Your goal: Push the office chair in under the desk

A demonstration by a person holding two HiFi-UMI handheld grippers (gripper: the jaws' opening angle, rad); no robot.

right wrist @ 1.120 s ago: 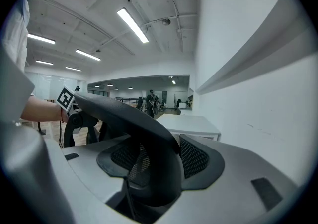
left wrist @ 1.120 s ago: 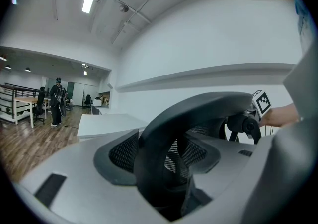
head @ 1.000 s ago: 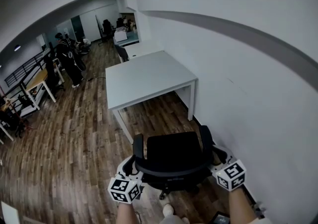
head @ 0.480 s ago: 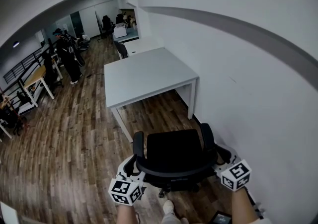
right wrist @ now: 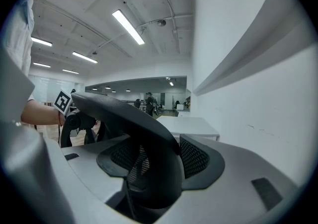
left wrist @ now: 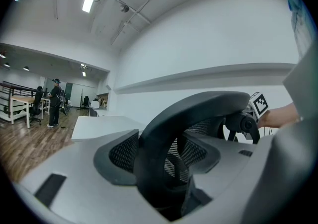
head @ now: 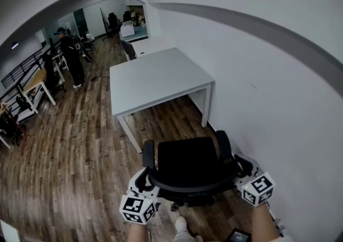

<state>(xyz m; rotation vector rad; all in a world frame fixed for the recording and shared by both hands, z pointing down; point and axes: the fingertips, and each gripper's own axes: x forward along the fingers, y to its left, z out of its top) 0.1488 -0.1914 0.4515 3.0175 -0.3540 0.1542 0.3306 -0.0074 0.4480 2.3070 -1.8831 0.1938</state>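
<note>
Office chair [head: 187, 166]: black, padded, roughly square seat. Two curved armrests [head: 148, 155] run front to back along its sides. The backrest rim [head: 187, 186] is a smooth, matte, arched black bar with open mesh [left wrist: 191, 148] below it.

Position: the chair stands on the floor [head: 69, 149], dark brown wood-look planks, just short of the table [head: 155, 77]. No part of the seat is under the top. It sits close beside the white wall [head: 278, 85], which carries a grey horizontal band.

Orientation: the seat front faces the table and the backrest faces the person. The armrests point toward the table's near edge. The rim's long axis runs left to right, roughly parallel to that edge.

Table: flat, matte, pale grey rectangular top on straight square legs, one long side along the wall.

Left hand-held gripper [head: 143, 181]: jaws closed on the left end of the backrest rim. In the left gripper view the black bar fills the gap between the two smooth grey jaws. Each jaw has a dark, grid-textured inset pressed against the bar.

Right hand-held gripper [head: 239, 170]: the same hold on the right end of the rim. In the right gripper view the bar fills the gap between its jaws.

Marker cubes, white with black squares, sit behind each grip.

Background: a person [head: 69, 56] in dark clothes stands well away, far down the room.
</note>
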